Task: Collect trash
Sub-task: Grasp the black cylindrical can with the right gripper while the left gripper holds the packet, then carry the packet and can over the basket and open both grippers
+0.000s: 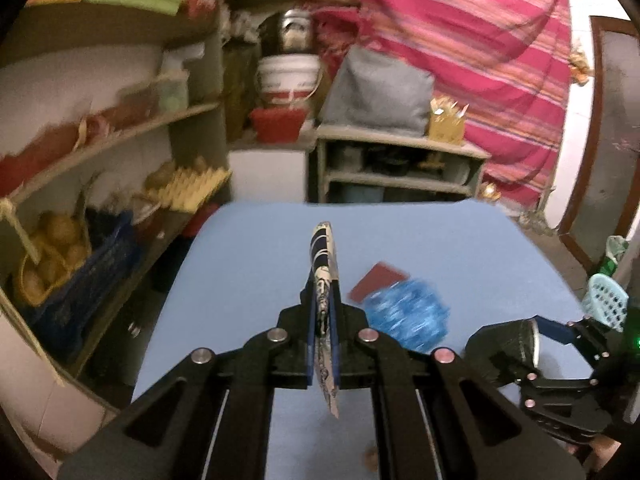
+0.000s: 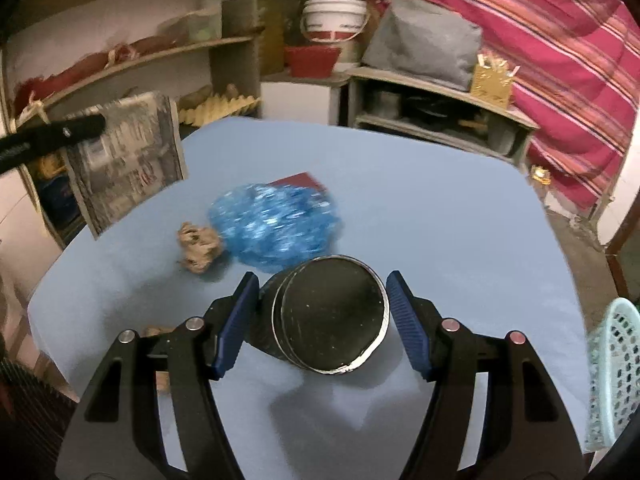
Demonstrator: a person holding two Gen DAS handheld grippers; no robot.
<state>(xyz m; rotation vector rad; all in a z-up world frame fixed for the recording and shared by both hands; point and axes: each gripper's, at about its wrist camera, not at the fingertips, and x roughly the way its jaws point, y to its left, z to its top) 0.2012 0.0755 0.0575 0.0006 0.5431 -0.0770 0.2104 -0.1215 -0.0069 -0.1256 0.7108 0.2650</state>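
Observation:
My left gripper [image 1: 324, 280] is shut on a folded newspaper sheet [image 1: 323, 272], held edge-on above the blue table [image 1: 248, 260]; the same sheet shows flat in the right wrist view [image 2: 124, 160]. My right gripper [image 2: 322, 300] holds a black tin can [image 2: 328, 320] on its side between its blue pads [image 2: 404, 320], which touch the can at both sides. A crumpled blue plastic bag [image 2: 276, 224] lies mid-table, with a dark red card [image 2: 300, 182] behind it and a crumpled brown paper ball [image 2: 198, 246] to its left.
A light turquoise perforated basket [image 2: 612, 376] stands at the table's right edge, also in the left wrist view [image 1: 606, 300]. Cluttered shelves [image 1: 120, 140] run along the left. A low cabinet [image 2: 432, 116] and a striped pink cloth [image 2: 540, 60] stand behind the table.

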